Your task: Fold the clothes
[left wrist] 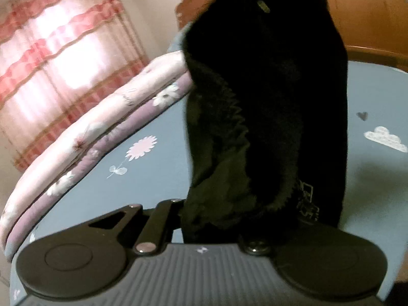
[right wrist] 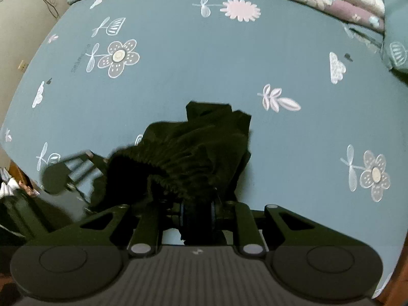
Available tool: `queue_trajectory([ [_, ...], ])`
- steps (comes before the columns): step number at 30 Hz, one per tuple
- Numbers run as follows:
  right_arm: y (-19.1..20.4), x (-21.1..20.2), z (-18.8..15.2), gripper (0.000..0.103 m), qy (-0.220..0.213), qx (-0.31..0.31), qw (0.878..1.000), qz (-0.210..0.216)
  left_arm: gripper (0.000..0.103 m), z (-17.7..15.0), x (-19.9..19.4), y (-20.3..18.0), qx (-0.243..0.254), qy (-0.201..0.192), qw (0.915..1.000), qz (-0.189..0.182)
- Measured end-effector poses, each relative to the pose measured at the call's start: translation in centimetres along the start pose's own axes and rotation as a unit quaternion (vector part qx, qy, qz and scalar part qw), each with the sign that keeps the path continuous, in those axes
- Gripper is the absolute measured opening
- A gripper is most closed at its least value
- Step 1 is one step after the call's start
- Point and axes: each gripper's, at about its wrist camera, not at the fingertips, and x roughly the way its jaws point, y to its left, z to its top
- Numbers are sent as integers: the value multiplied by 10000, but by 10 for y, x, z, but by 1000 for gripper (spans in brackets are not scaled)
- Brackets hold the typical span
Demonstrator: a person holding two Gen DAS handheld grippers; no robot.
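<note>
While the left gripper (left wrist: 229, 219) and right gripper (right wrist: 196, 219) each clamp the black garment (left wrist: 267, 102) above the bed (right wrist: 204, 63), its white lettering (left wrist: 307, 201) appears unreadable.

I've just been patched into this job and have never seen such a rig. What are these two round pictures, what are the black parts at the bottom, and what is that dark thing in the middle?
No robot arm here: a person holds a hand gripper in each hand, each with a fisheye camera looking along its jaws. The black parts are those grippers.

The left wrist view shows the left gripper, its jaws shut on a black fleecy garment that hangs up in front of the lens.

The right wrist view looks almost straight down. The right gripper is shut on the same garment's gathered edge.

Beneath lies a blue bedsheet printed with flowers and clouds; a folded pink and purple floral quilt lies along its edge.
</note>
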Motion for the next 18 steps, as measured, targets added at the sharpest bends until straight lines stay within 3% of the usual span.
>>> queue_trajectory([
  [6, -18, 11, -15, 21, -208, 409, 9978, 483, 2, 22, -6, 49, -274, 197, 9990, -285],
  [12, -30, 32, -31, 27, -530, 720, 9935, 708, 2, 47, 11, 79, -550, 385, 9976, -168],
  [18, -38, 64, -61, 50, -822, 1021, 9890, 688, 2, 60, 28, 99, -836, 574, 9948, -27],
])
